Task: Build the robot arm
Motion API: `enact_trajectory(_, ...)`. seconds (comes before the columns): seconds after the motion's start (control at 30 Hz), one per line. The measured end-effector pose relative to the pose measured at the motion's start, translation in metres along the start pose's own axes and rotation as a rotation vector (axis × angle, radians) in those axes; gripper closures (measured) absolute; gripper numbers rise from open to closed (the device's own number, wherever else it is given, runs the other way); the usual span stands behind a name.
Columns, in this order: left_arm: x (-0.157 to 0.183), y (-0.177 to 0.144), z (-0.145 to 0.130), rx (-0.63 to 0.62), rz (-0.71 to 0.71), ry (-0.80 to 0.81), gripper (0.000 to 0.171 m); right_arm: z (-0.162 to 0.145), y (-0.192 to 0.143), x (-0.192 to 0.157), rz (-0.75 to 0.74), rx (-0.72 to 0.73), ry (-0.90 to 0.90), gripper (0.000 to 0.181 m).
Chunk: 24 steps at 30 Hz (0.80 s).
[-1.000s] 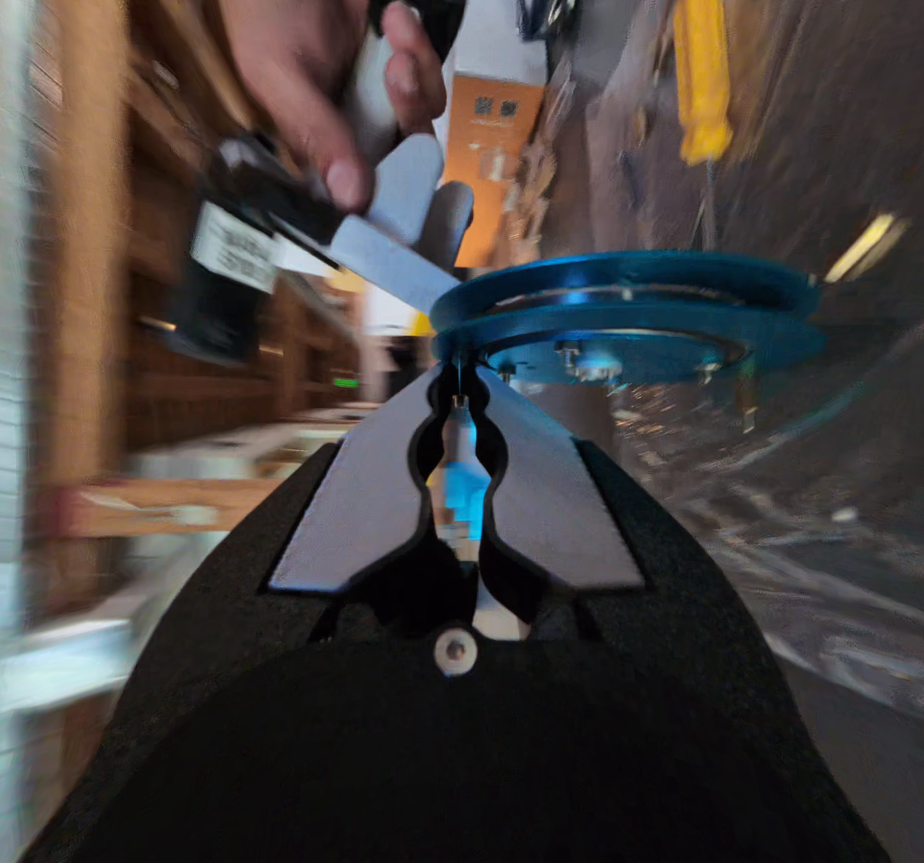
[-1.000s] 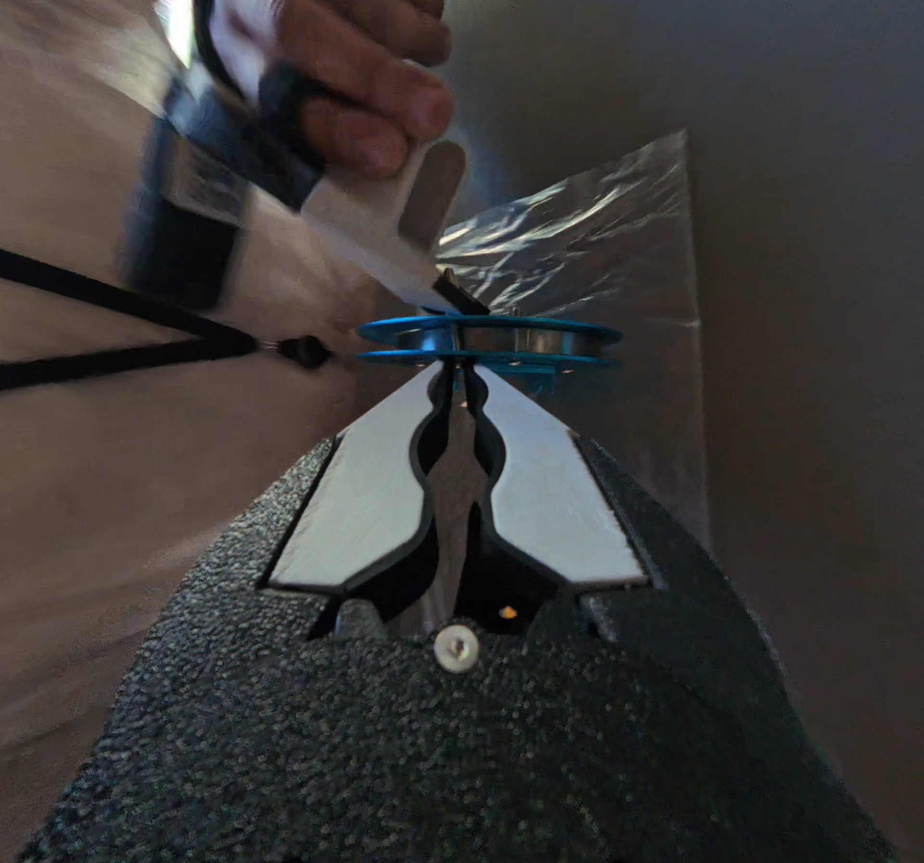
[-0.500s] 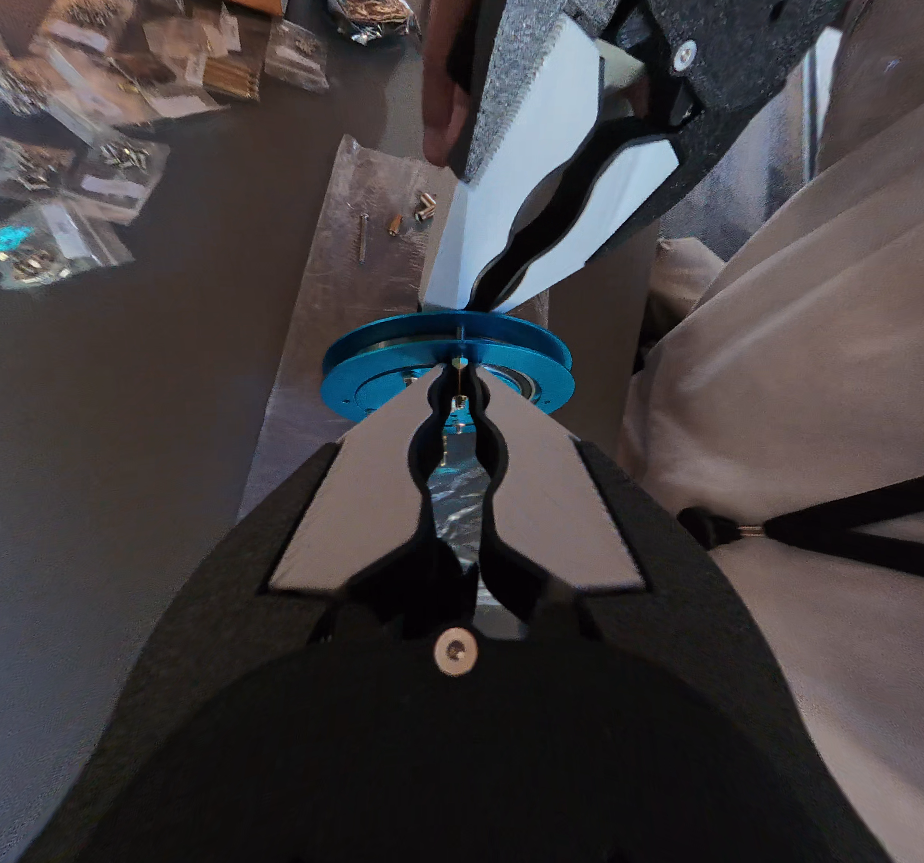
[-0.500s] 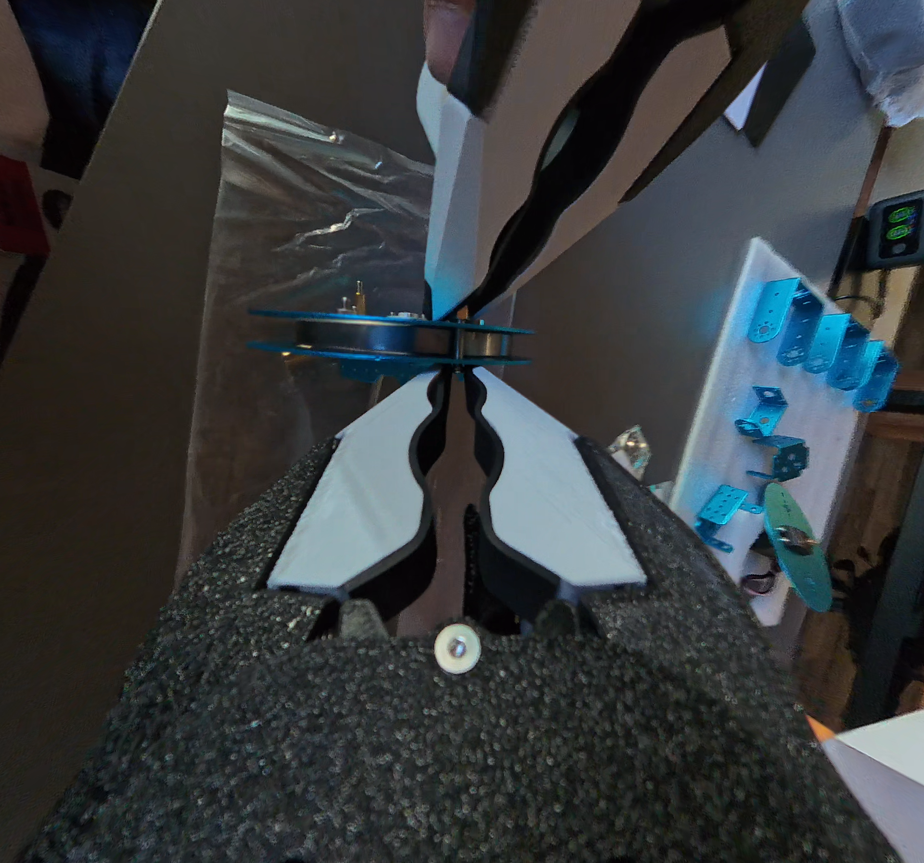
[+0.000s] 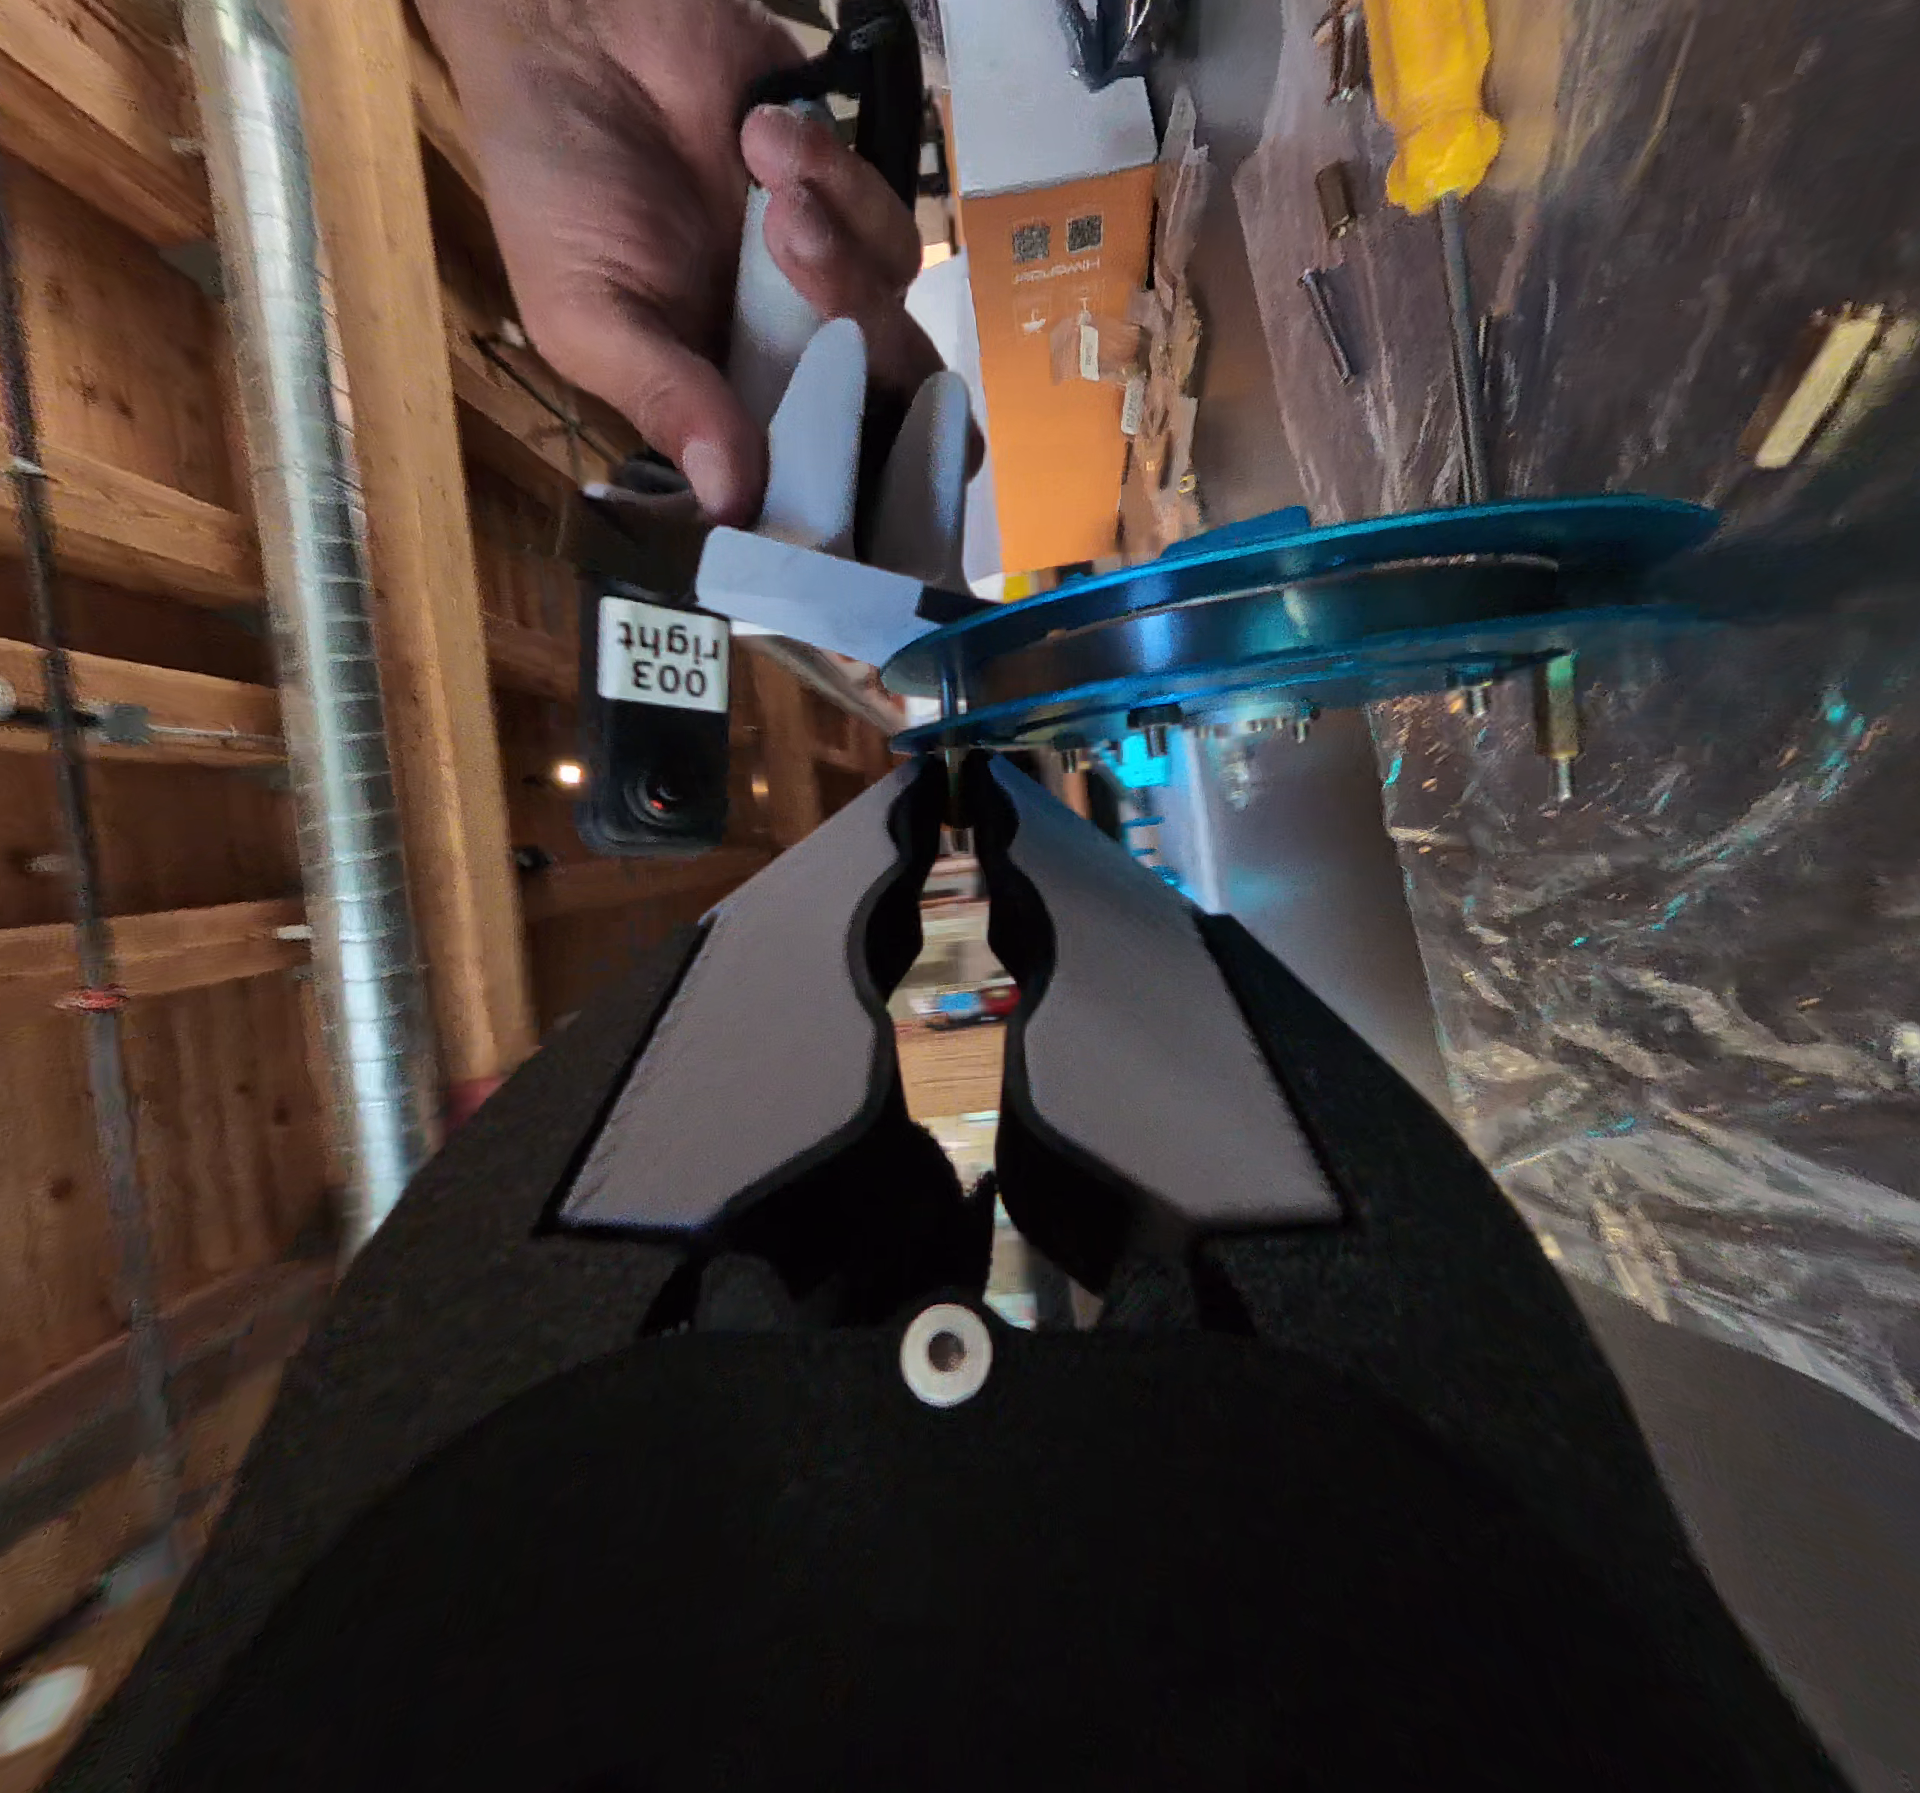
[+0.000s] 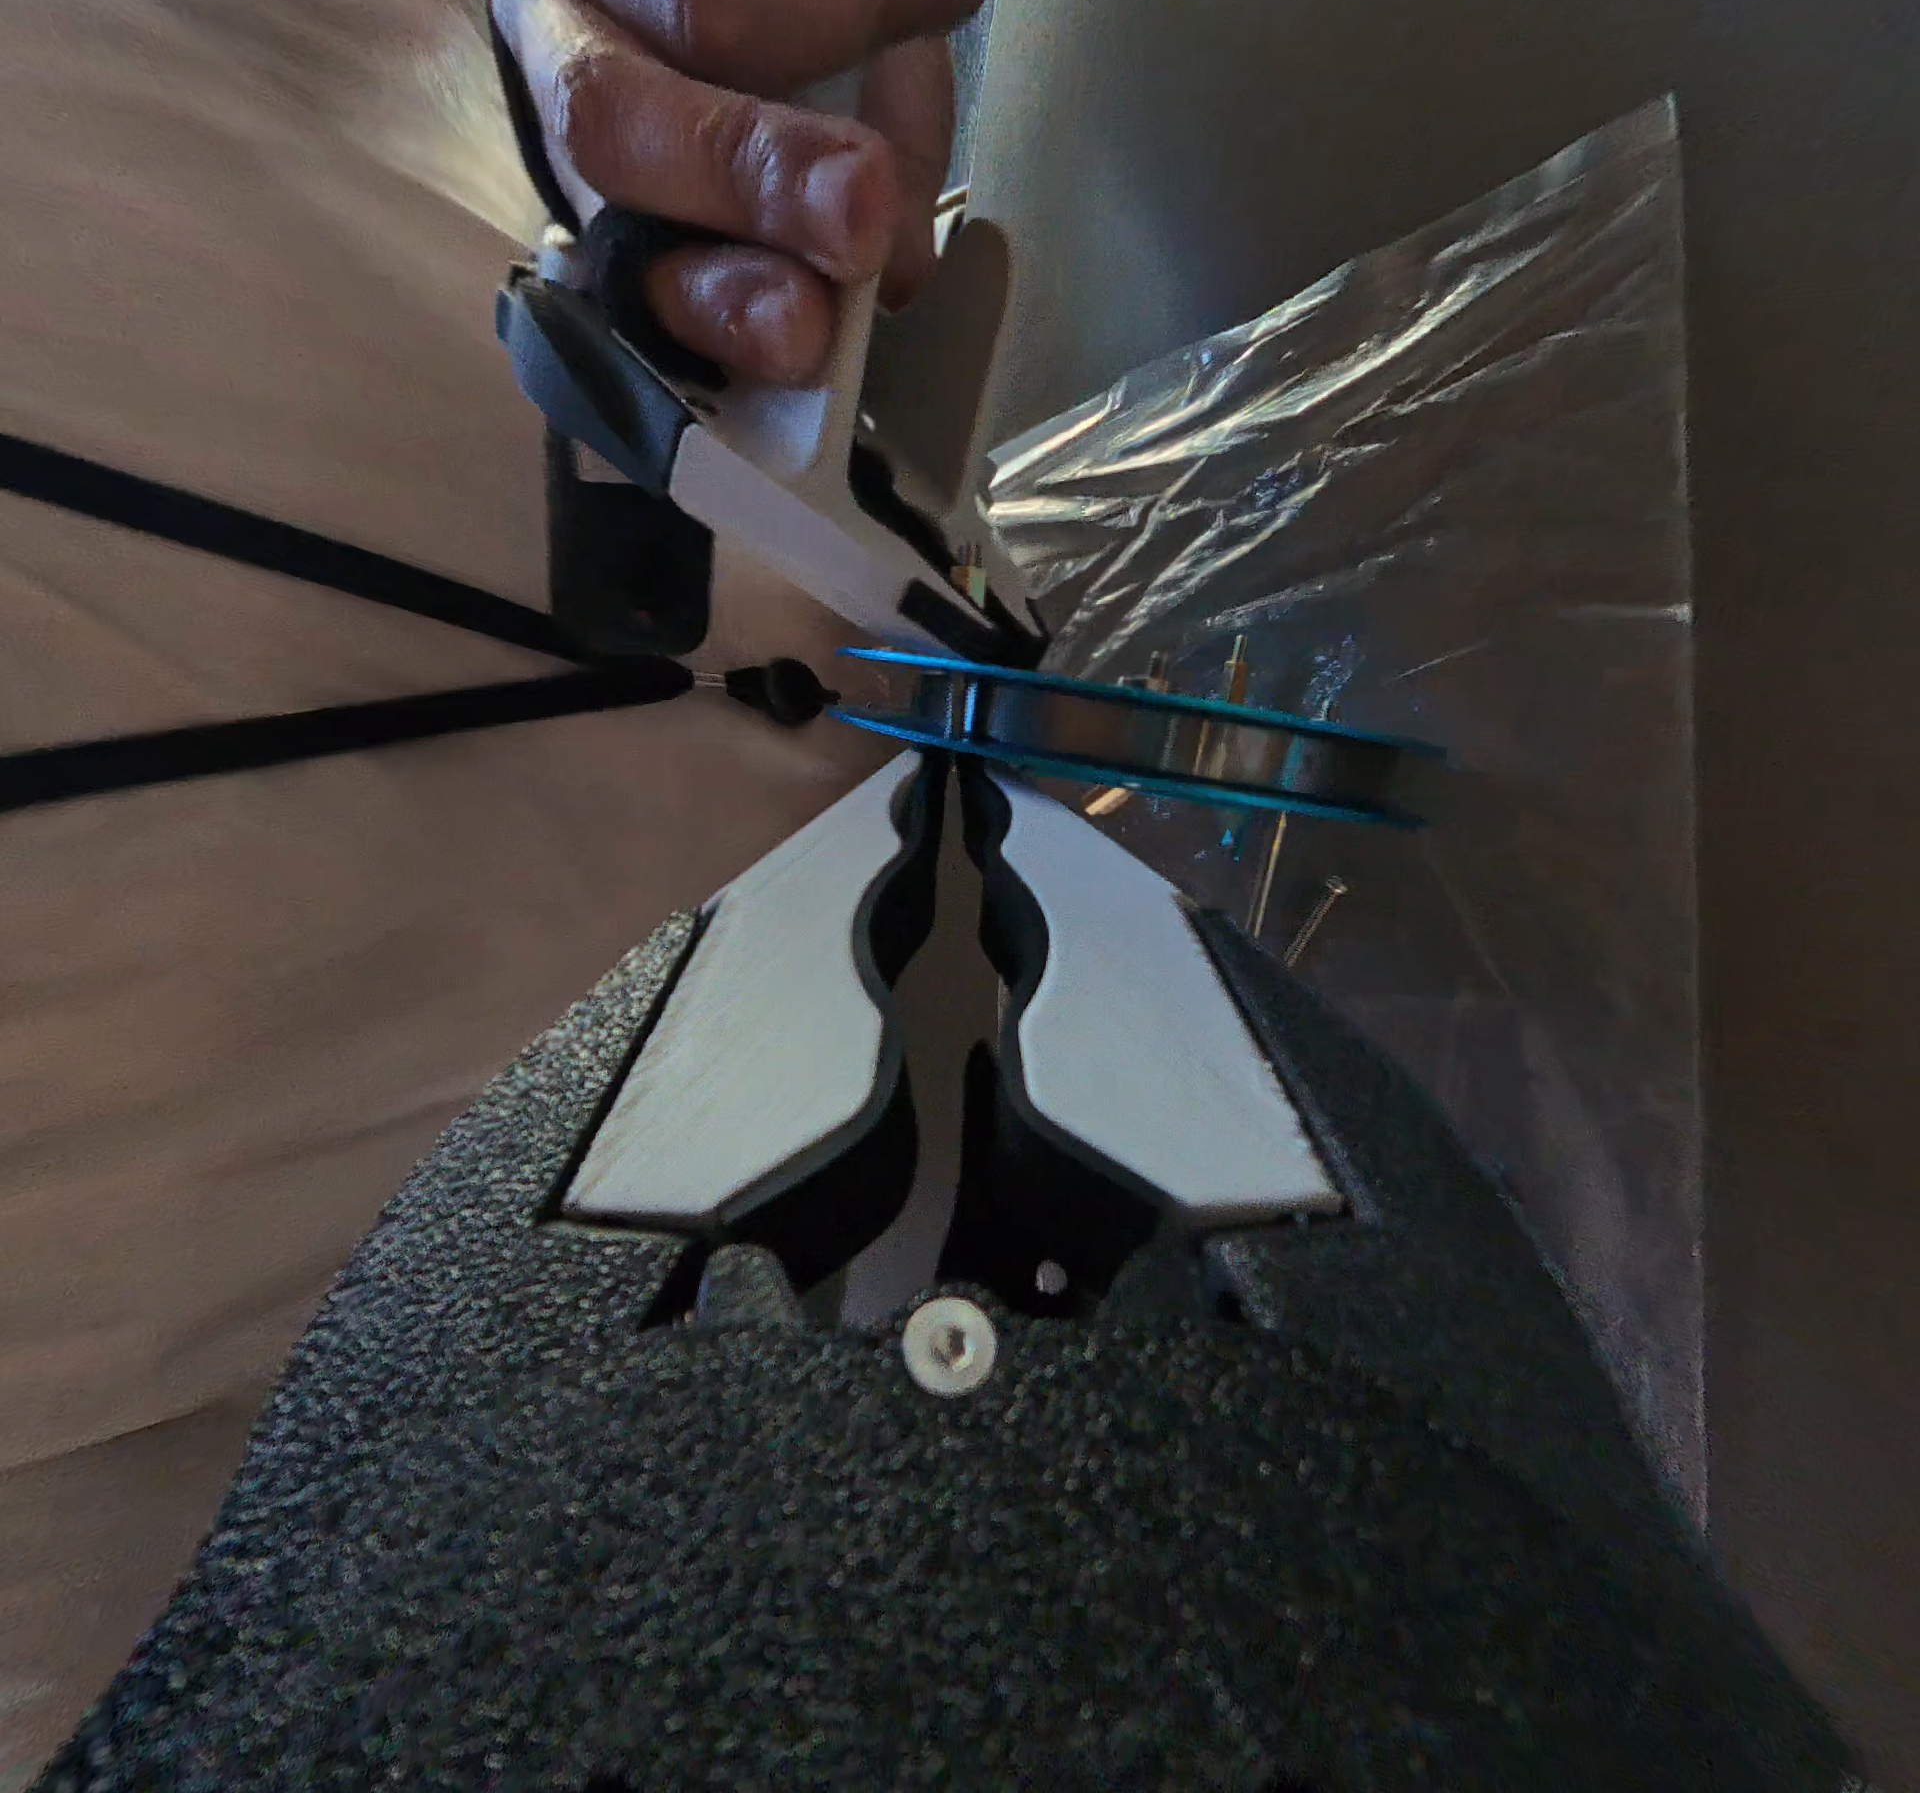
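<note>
Gripping blue 2-disc wheel assembly (image 5: 1299, 611) from opposite rims, above crinkled clear plastic bag (image 6: 1351, 455): left gripper (image 5: 954, 767) fingers pinching near rim, right gripper (image 6: 951, 767) pinching its own; yellow-handled screwdriver (image 5: 1423, 50) far right.

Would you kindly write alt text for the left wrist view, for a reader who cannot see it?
The left tool, fingers nearly together, pinches the rim of a blue metal double-disc wheel. The right tool, held in a person's hand, grips the rim from the far side. A yellow-handled screwdriver and crinkled clear plastic sheet lie on the grey table beyond.
</note>
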State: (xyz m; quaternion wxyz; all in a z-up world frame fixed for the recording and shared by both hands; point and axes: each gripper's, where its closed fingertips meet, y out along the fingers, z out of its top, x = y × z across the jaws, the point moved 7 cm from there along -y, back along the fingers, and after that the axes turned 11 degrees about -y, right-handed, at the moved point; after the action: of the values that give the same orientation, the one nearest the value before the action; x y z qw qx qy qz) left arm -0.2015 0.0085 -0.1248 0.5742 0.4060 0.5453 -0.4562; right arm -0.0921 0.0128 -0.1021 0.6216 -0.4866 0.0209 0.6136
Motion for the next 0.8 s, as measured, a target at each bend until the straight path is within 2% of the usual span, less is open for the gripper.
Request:
enact_trajectory(0.07, -0.007, 0.0, 0.0, 0.0, -0.146, -0.222, 0.168, 0.0, 0.0, -0.004, -0.052, -0.019, -0.037, 0.179)
enact_trajectory(0.1, -0.012, 0.001, -0.002, -0.013, -0.245, -0.361, 0.168, 0.001, 0.0, -0.007, -0.135, -0.04, -0.095, 0.178)
enact_trajectory(0.17, -0.022, 0.007, -0.01, -0.073, -0.444, -0.64, 0.168, 0.005, -0.003, -0.012, -0.408, -0.094, -0.246, 0.177)
enact_trajectory(0.23, -0.029, 0.011, -0.016, -0.101, -0.624, -0.859, 0.168, 0.006, 0.001, -0.02, -0.619, -0.166, -0.403, 0.175)
enact_trajectory(0.33, -0.036, 0.016, -0.021, -0.143, -0.826, -1.026, 0.167, 0.008, 0.006, -0.026, -0.888, -0.268, -0.591, 0.173)
enact_trajectory(0.43, -0.04, 0.024, -0.025, -0.178, -0.993, -1.175, 0.168, 0.007, 0.012, -0.03, -0.998, -0.358, -0.713, 0.175)
enact_trajectory(0.47, -0.039, 0.025, -0.025, -0.179, -0.982, -1.155, 0.168, 0.007, 0.011, -0.03, -0.999, -0.371, -0.711, 0.175)
enact_trajectory(0.53, -0.037, 0.023, -0.017, -0.147, -0.834, -0.916, 0.168, 0.006, 0.005, -0.027, -0.885, -0.33, -0.601, 0.178)
enact_trajectory(0.67, -0.018, 0.013, 0.004, -0.071, -0.348, -0.264, 0.169, 0.0, -0.007, -0.017, -0.496, -0.158, -0.285, 0.18)
enact_trajectory(0.8, -0.001, 0.005, 0.014, 0.0, -0.033, 0.072, 0.169, -0.011, -0.01, -0.004, -0.014, 0.016, 0.088, 0.18)
